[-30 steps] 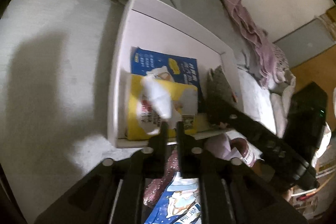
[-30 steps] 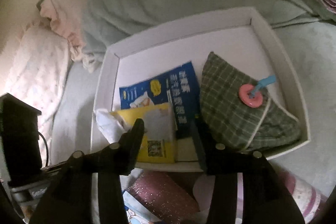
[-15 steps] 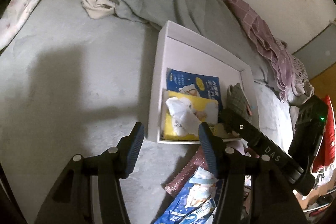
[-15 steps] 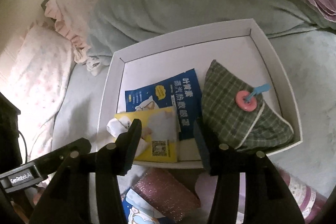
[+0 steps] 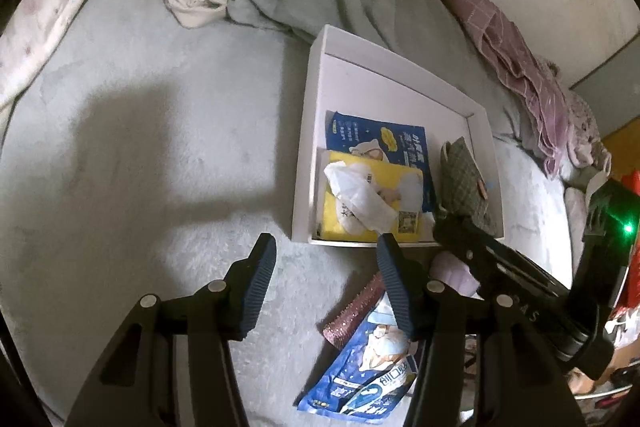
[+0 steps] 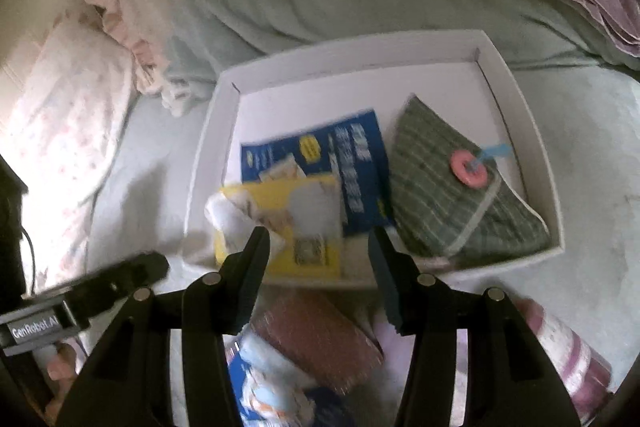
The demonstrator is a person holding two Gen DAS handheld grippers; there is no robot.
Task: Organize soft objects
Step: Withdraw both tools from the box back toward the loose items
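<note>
Left wrist: empty, parted left tongs [image 5: 326,251] near white tray [image 5: 306,131].

yellow pack [image 5: 372,199], blue pack [image 5: 380,143] and plaid pouch [image 6: 460,195] lie in white tray [image 5: 306,131]

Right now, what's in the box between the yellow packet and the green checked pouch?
In the right wrist view, the dark blue printed packet lies between the yellow packet and the green checked fabric pouch inside the white cardboard box, partly under the yellow one.
</note>
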